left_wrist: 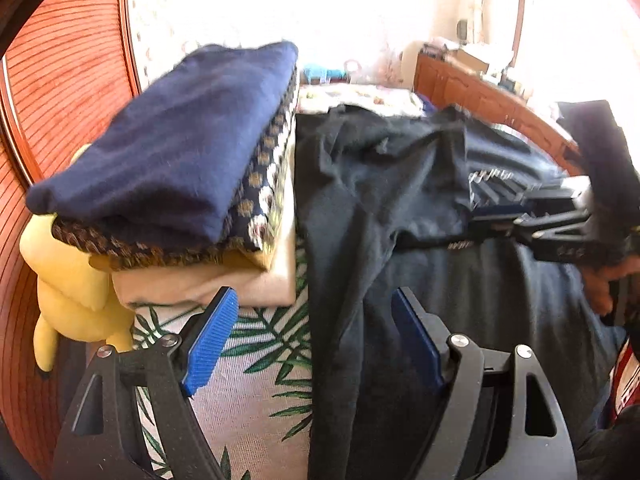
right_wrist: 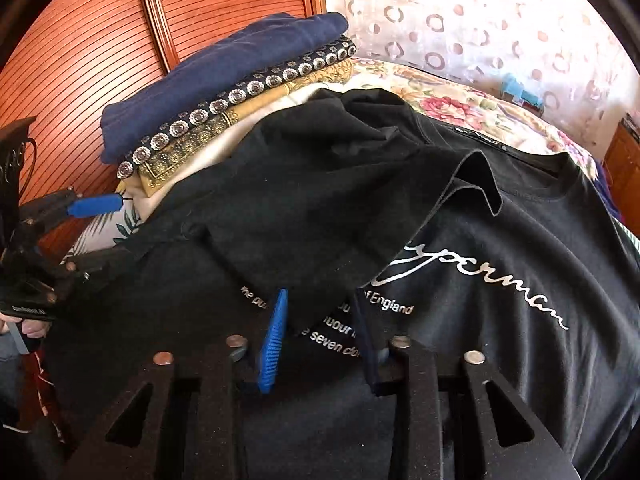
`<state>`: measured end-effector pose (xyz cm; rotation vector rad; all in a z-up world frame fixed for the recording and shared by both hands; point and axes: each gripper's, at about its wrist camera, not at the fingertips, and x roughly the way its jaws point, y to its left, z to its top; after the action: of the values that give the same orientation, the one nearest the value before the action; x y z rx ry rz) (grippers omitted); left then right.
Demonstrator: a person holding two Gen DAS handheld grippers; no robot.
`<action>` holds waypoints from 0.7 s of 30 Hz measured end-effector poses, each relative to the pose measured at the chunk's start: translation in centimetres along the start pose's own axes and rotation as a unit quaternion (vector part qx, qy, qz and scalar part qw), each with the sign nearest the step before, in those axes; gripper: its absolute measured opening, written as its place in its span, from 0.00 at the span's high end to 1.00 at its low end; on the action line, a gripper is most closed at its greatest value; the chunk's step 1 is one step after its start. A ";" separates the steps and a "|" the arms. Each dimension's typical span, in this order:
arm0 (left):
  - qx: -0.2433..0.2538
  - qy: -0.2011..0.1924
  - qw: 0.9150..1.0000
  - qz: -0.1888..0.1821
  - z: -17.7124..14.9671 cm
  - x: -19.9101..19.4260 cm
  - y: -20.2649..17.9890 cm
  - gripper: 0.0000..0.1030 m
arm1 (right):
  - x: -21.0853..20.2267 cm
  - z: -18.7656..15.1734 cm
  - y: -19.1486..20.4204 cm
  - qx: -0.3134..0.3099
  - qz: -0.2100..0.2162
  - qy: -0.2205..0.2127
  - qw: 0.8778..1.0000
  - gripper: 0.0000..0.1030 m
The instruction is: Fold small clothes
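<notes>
Currently right gripper (right_wrist: 320, 340) has its jaws part open over the black T-shirt (right_wrist: 500, 260); the folded-over sleeve edge (right_wrist: 312, 264) sits between the blue pads (right_wrist: 274, 344), but I see no pinch, so treat it as released. Left gripper (left_wrist: 316, 344) is spread wide and empty above the shirt's near side edge, 1 pad over the leaf-print bedcover (left_wrist: 248, 400).

Risks: the sleeve flap looks bunched and loose, so any drag by the right pads likely pulls it off and skews the fold. The collar area (right_wrist: 520, 160) is rumpled too, so creases would get locked in.

Around: stack of folded clothes (left_wrist: 180, 168), navy on top, touches the shirt's far side, so there is no sideways room there. Yellow plush toy (left_wrist: 72, 288) is wedged under the stack. Louvred wooden door (right_wrist: 100, 40) stands behind.
</notes>
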<state>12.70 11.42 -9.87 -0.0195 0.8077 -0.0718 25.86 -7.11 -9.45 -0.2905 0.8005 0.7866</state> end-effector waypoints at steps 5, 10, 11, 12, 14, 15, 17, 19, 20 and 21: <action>-0.013 -0.037 0.999 0.000 0.9 -1.7 0.3 0.23 | -0.6 -0.2 0.2 -0.005 0.021 -0.008 1.000 0.99; -0.007 -0.055 0.998 -0.001 1.6 -2.2 -0.3 0.23 | -4.2 -1.6 0.4 0.005 0.050 -0.027 0.998 0.99; -0.004 -0.056 0.998 -0.001 1.7 -2.2 -0.6 0.23 | -4.6 -1.9 0.3 0.006 0.051 -0.026 0.998 0.99; -0.002 -0.056 0.998 -0.001 1.8 -2.0 -0.8 0.23 | -5.0 -2.1 -0.1 0.008 0.053 -0.023 0.998 0.99; 0.000 -0.054 0.999 -0.004 2.0 -1.8 -1.3 0.23 | -5.3 -2.4 -0.6 0.015 0.049 -0.023 0.998 0.99; 0.000 -0.052 0.999 -0.007 2.1 -1.6 -1.4 0.23 | -5.5 -2.5 -0.9 0.018 0.043 -0.027 0.999 0.99; -0.001 -0.047 0.999 -0.012 2.4 -1.2 -1.9 0.23 | -6.1 -2.3 -1.5 0.022 0.022 -0.033 0.999 0.88; -0.001 -0.045 0.999 -0.022 2.9 -0.8 -2.4 0.23 | -6.9 -2.4 -2.1 0.029 0.004 -0.045 0.999 0.75; 0.000 -0.044 0.999 -0.029 3.2 -0.5 -2.8 0.23 | -7.5 -2.6 -2.6 0.033 0.001 -0.050 0.998 0.66; 0.001 -0.044 0.998 -0.034 3.5 -0.3 -3.1 0.23 | -8.0 -2.7 -3.1 0.038 -0.004 -0.056 0.998 0.60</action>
<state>14.87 8.28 -7.09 -0.0472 0.7197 -0.1355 23.16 -14.75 -5.63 -0.1810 0.7209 0.7561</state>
